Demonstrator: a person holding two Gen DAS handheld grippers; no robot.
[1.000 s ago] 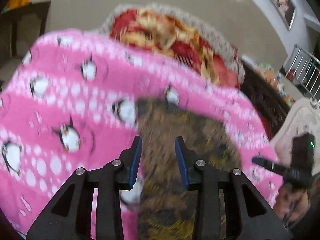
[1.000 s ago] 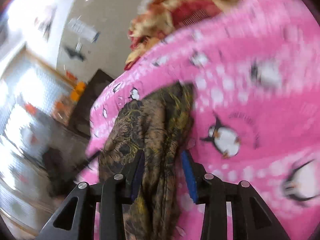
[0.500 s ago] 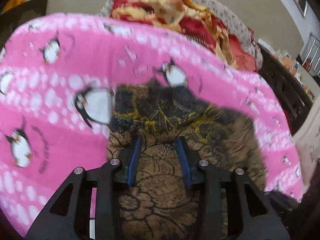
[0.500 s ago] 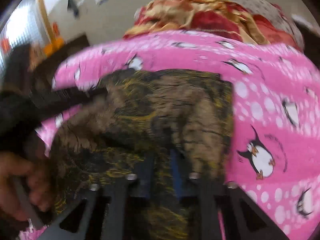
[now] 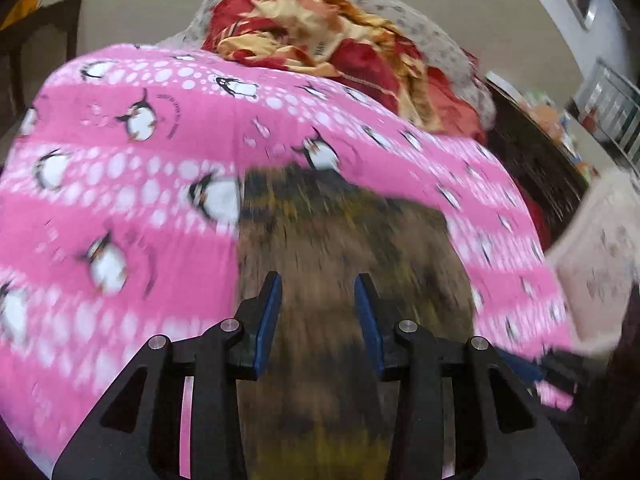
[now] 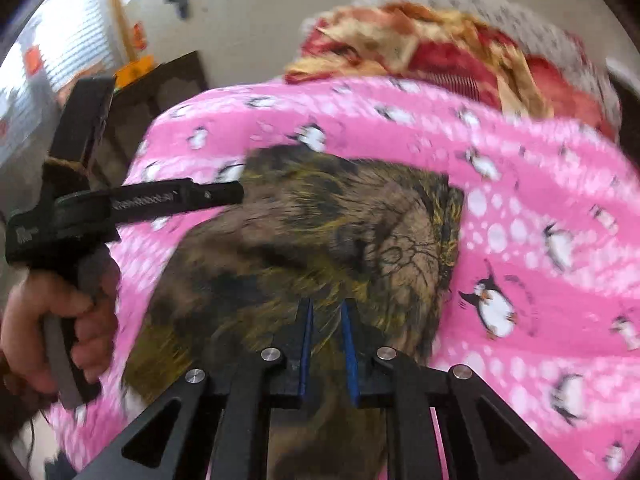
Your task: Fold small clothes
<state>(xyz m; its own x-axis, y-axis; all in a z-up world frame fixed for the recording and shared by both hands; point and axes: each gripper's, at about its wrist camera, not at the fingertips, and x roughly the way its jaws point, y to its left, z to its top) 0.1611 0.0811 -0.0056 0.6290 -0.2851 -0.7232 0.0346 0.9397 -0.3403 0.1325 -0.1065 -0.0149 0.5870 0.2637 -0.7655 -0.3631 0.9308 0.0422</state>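
**Soft brown garment lying on the pink penguin blanket, both grippers working over it**

Left wrist view: the left gripper point(image 5: 318, 316) is hanging over the brown patterned garment point(image 5: 344, 240), jaws standing apart with nothing pinched between the blue pads point(image 5: 267, 320); the cloth is lying below them, heavily blurred. The garment is resting on the pink penguin blanket point(image 5: 120, 200), with a red and gold bundle point(image 5: 340, 48) lying beyond it at the far edge.

Right wrist view: the right gripper point(image 6: 327, 340) is showing its jaws drawn close, a narrow gap left; they have just been closing and then easing a little. Brown cloth is showing through the gap, but whether the pads are actually pressing on it I cannot tell. The garment point(image 6: 320, 240) is spreading wide here, its right edge point(image 6: 452, 240) reading as a fairly straight line. The left gripper's fingers point(image 6: 180, 200) are reaching to its far-left corner, a hand point(image 6: 60, 320) gripping the handle.

Judged from its drape, the garment is thin, light and limp: it will be sagging and bunching, so pinching at corners or a hem looks best.
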